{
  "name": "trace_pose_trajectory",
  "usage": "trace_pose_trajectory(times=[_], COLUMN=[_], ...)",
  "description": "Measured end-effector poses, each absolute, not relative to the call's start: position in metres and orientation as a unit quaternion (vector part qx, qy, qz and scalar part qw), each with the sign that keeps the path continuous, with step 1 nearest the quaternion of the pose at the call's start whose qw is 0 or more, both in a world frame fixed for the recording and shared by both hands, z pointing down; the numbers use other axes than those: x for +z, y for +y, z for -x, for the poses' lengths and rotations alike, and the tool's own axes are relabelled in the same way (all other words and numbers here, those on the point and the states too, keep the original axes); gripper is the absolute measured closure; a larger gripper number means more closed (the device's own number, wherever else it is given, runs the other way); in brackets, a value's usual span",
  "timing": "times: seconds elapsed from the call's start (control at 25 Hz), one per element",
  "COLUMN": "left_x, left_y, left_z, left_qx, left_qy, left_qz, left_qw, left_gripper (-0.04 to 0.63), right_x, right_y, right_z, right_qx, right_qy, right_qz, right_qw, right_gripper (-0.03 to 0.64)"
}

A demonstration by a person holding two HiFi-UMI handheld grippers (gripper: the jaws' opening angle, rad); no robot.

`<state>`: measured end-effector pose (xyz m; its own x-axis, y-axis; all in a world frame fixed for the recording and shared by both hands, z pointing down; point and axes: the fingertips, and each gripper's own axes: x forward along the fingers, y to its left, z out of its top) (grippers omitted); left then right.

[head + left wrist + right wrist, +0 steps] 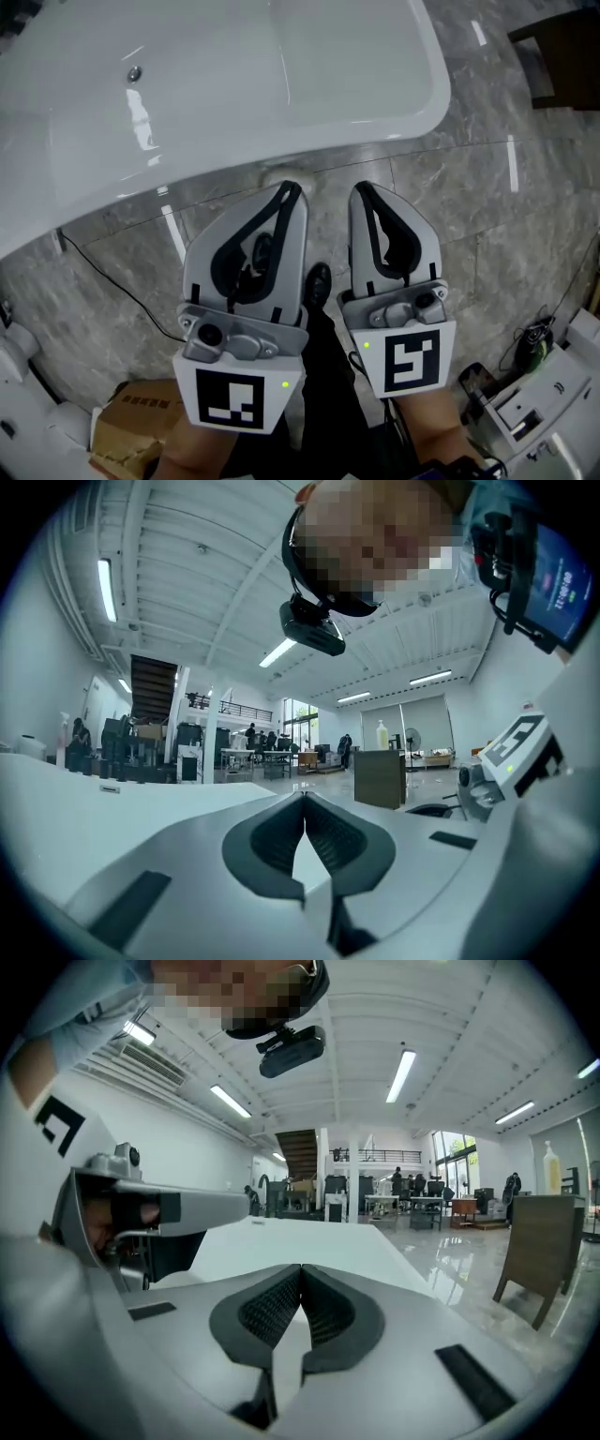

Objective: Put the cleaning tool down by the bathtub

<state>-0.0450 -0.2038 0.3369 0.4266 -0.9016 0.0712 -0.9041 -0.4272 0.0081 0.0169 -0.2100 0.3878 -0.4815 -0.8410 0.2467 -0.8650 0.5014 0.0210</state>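
Observation:
I see no cleaning tool in any view. The white bathtub [234,84] fills the top of the head view, with its drain [134,72] at the upper left. My left gripper [292,187] and right gripper [360,187] are held side by side over the grey marble floor, tips pointing toward the tub's near rim. Both are shut, pads together with nothing between them. The left gripper view shows the left gripper [304,799] shut and empty above the tub's white rim [103,799]. The right gripper [301,1269] is likewise shut and empty, with the bathtub [319,1237] ahead.
A cardboard box [131,422] lies on the floor at lower left, and a black cable [112,281] runs beside the tub. A dark wooden chair [562,56] stands at upper right. White equipment with wires [544,394] sits at lower right. The person's shoe [318,281] shows between the grippers.

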Motion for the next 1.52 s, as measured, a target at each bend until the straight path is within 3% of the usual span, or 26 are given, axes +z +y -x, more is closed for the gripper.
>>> trace_pose_trajectory(times=[0.28, 1.52], left_x=[0.303, 0.324], left_y=[-0.221, -0.239], left_z=[0.033, 0.005], left_qx=[0.02, 0.045], left_qy=[-0.532, -0.517], left_qz=[-0.846, -0.854], left_qw=[-0.008, -0.027], left_gripper=[0.578, 0.578], right_x=[0.34, 0.37], right_y=[-0.222, -0.226], right_z=[-0.04, -0.069], right_qx=[0.021, 0.037], right_qy=[-0.849, -0.839], right_qz=[-0.522, -0.537], right_qw=[0.08, 0.084], right_gripper=[0.603, 0.604])
